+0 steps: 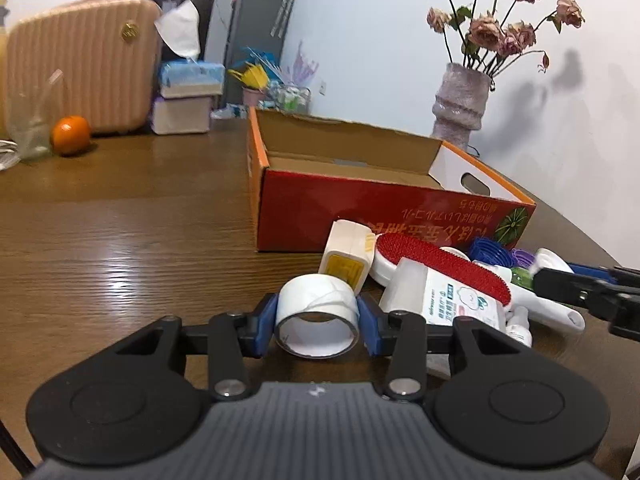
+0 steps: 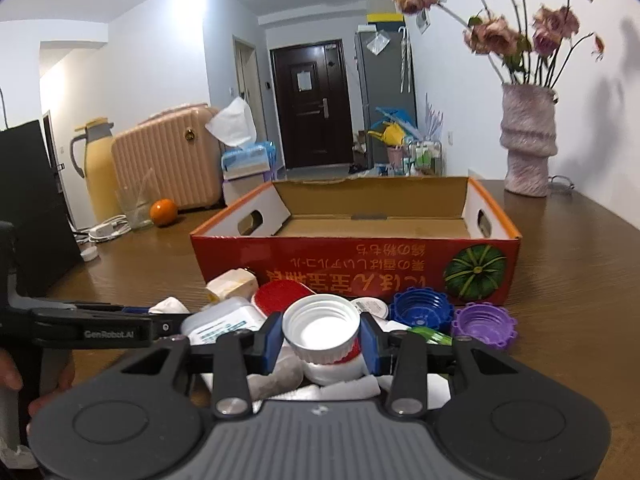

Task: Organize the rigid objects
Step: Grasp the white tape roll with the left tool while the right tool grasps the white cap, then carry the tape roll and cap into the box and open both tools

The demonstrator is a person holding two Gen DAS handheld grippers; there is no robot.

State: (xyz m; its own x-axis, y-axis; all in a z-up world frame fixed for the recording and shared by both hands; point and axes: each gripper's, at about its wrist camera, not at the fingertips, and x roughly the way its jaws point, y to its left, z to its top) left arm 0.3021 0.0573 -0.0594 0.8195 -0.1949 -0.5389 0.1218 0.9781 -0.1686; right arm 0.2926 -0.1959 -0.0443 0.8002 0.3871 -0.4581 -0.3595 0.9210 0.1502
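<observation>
Left gripper [image 1: 318,322] has its blue pads [image 1: 267,326] clamped on both sides of a white tape roll [image 1: 318,312], roll axis pointing back at the camera, open core visible. Right gripper [image 2: 322,338] has its pads pinched on a white screw cap [image 2: 322,328], open side up.

Risks, my read:
- Tape roll is held across its round outer face, so pad contact is narrow. A quick swing toward the red cardboard box [image 1: 384,208] could let it rotate or squirt out.
- White cap is shallow and ribbed, gripped near its rim. A tilt could pop it free back into the pile.
- Both grippers sit close together over the same clutter; the right one shows at the edge of the left view. Moving to the box at once risks a clash, or sweeping the lint brush [image 1: 432,268], blue cap [image 2: 424,310] or purple cap [image 2: 484,324] off the wooden table [image 1: 120,240].

Positions: both held items sit between their own pads. Box is open and looks empty, just behind the pile, ahead of both grippers. Can't tell whether either item is clear of the table.
</observation>
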